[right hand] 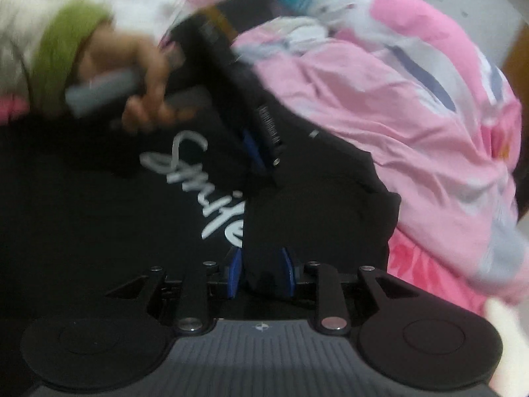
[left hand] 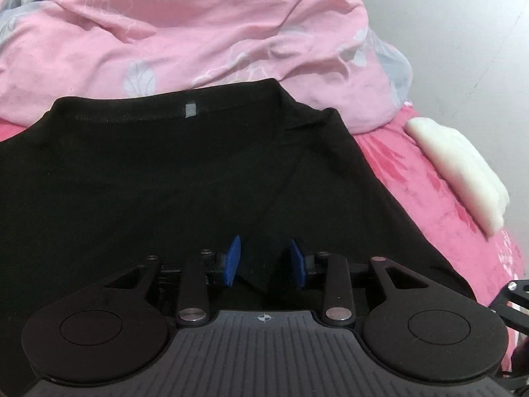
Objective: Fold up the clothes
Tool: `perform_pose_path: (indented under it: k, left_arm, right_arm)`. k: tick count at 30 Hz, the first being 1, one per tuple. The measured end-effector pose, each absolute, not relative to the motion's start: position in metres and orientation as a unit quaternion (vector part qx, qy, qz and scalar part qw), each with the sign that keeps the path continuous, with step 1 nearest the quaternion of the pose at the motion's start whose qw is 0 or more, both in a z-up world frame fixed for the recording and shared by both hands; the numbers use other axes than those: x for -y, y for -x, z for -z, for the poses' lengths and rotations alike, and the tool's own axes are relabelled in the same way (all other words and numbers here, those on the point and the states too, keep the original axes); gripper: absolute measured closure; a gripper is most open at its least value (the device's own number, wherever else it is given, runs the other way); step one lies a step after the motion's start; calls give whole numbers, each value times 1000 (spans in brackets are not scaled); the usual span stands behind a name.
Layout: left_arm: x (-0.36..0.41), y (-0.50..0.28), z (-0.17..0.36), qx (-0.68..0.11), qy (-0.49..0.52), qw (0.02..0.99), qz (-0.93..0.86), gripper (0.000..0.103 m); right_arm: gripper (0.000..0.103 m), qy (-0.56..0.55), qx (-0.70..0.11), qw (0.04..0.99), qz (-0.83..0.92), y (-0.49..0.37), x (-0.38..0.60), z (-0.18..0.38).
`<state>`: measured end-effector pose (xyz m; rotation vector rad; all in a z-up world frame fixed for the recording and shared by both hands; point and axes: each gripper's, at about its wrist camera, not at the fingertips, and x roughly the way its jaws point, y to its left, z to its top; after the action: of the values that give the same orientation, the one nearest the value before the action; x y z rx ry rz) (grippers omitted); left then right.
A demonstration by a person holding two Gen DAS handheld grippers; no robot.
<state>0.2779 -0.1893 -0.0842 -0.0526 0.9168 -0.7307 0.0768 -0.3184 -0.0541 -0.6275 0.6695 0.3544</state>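
Note:
A black shirt (left hand: 165, 182) lies spread on the bed, its collar with a grey label (left hand: 190, 110) at the far side. My left gripper (left hand: 264, 263) hovers low over it, open, with nothing between its blue pads. In the right wrist view the shirt (right hand: 99, 215) shows white "smile" lettering (right hand: 198, 185), and a flap (right hand: 314, 215) of it is lifted over the front. My right gripper (right hand: 261, 273) is shut on that flap's edge, with black cloth filling the gap between the pads. A hand (right hand: 145, 99) holds the left gripper (right hand: 264, 162) above the lettering, blurred.
A crumpled pink quilt (left hand: 198, 33) is heaped just beyond the collar. A folded white cloth (left hand: 463, 172) lies on the pink sheet (left hand: 413, 165) at the right, near the bed's edge and a pale wall (left hand: 463, 33). A green-cuffed sleeve (right hand: 62, 43) is at upper left.

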Motion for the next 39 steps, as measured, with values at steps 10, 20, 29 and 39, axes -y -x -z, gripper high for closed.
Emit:
perform_pose_path:
  k: [10, 20, 29, 39]
  left_arm:
    - [178, -271, 74, -389, 20, 865, 317, 103]
    - [152, -264, 69, -396, 36, 862, 314, 103]
    - [177, -268, 83, -394, -4, 862, 319, 67]
    - [198, -247, 86, -345, -60, 884, 311, 102]
  right_arm:
    - [100, 277, -349, 882, -155, -95, 313, 46]
    - [100, 249, -349, 883, -193, -90, 307, 31]
    - [99, 246, -363, 881, -178, -94, 314, 36]
    - [99, 235, -366, 885, -164, -95, 323, 39]
